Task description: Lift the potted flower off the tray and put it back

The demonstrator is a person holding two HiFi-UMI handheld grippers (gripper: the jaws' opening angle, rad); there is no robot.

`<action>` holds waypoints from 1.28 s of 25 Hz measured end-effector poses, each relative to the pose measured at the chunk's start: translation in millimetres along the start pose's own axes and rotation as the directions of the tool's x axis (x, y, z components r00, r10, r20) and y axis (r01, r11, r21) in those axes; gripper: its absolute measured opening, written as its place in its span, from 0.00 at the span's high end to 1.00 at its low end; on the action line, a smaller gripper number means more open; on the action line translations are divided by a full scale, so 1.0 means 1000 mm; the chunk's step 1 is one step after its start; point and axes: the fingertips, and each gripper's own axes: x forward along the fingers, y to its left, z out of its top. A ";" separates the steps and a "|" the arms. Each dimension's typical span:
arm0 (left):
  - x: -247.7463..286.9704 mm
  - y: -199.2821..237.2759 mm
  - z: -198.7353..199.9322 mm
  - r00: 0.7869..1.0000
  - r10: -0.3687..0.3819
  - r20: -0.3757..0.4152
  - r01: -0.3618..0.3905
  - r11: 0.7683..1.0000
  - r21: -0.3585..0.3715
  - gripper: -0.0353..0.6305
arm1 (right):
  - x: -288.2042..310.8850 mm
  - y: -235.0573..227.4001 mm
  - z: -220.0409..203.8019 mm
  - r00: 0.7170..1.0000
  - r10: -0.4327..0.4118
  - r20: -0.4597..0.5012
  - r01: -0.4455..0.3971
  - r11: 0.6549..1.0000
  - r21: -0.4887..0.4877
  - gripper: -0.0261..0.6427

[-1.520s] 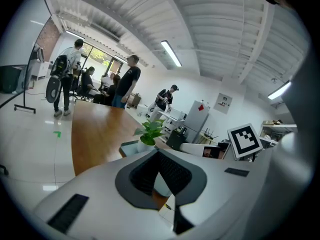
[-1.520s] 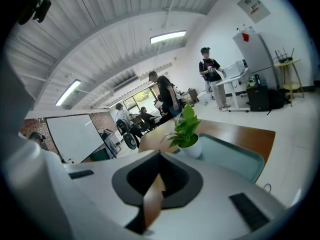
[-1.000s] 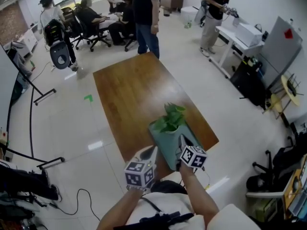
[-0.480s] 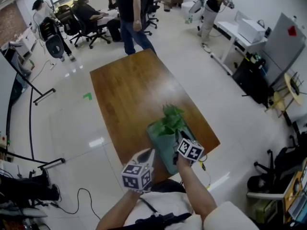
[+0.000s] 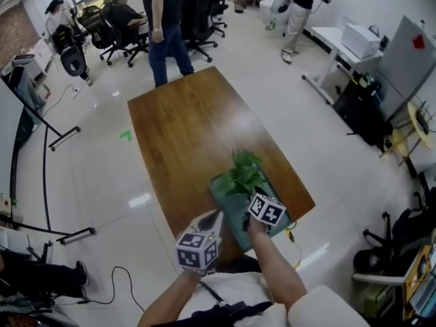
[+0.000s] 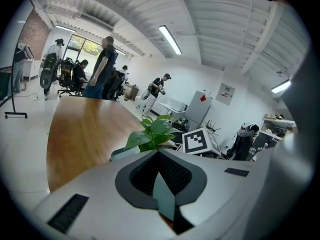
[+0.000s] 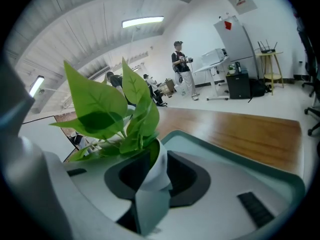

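**Head view:** over the last 1 s the right gripper [image 5: 252,200] has crept up-frame, in against the potted flower [image 5: 243,172]. The plant has not shifted. It stands on the teal tray [image 5: 219,187], lower centre, at the near end of the table [image 5: 184,125]. So the reach looks finished and the lift not started. The left gripper [image 5: 211,219] is unchanged, at the tray's lower-left corner.

**Left gripper view:** left gripper [image 6: 159,155] jaws a narrow gap apart, nothing between them. Only a sliver of tray [image 6: 121,153] and table shows through. The potted flower [image 6: 152,133] sits beyond, centre frame, untouched by these jaws.

**Right gripper view:** right gripper [image 7: 150,168] jaws are narrow, with the white pot of the potted flower [image 7: 160,170] filling the gap. Both pads look to be in contact, so probably gripped. The tray [image 7: 240,159] spreads lower right and the table [image 7: 250,131] lies behind it.
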 end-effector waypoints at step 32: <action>-0.043 0.050 0.001 0.983 0.161 0.090 -0.149 0.980 -0.134 0.95 | 0.012 0.089 0.013 0.988 0.155 -0.029 -0.157 0.980 -0.120 0.89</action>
